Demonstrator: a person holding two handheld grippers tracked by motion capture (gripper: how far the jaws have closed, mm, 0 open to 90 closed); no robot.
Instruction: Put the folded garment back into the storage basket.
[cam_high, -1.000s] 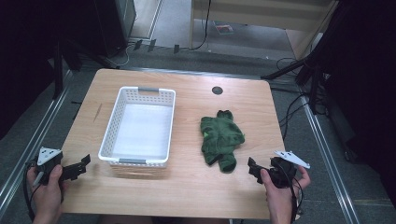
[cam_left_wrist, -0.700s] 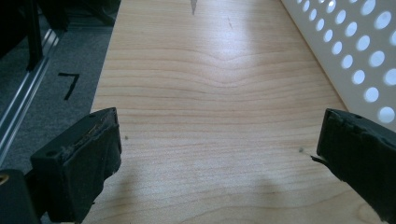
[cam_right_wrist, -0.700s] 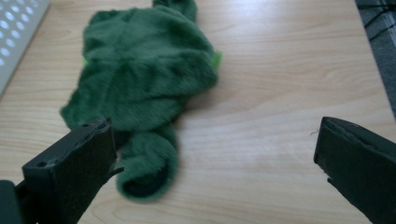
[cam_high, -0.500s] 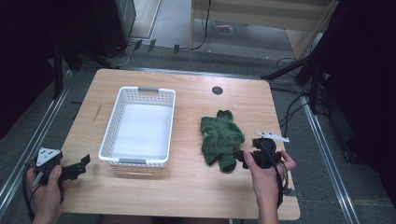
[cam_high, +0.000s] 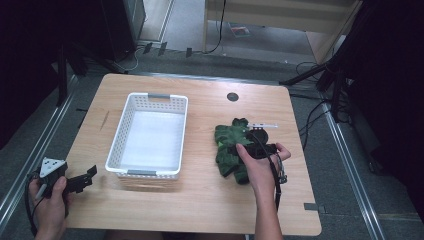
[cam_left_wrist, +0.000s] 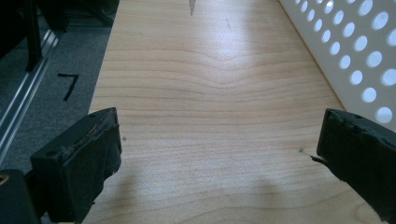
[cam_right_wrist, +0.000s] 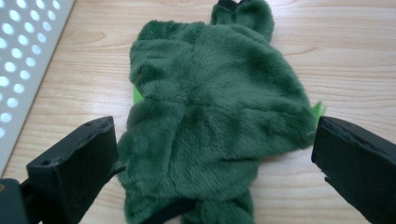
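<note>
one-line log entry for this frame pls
right claw: open, straddling green plush | left claw: open, idle beside basket | plush on table

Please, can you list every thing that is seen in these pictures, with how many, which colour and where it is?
rectangular light wooden table: one, light brown, centre of the high view.
white perforated plastic basket: one, white with grey handles, on the table's left half, nothing inside.
dark green plush fabric piece: one, dark green, lying on the table to the right of the basket.
round black cable hole: one, black, far part of the table.
left claw: one, black, open over bare wood beside the basket.
right claw: one, black, open, jaws either side of the plush.
</note>
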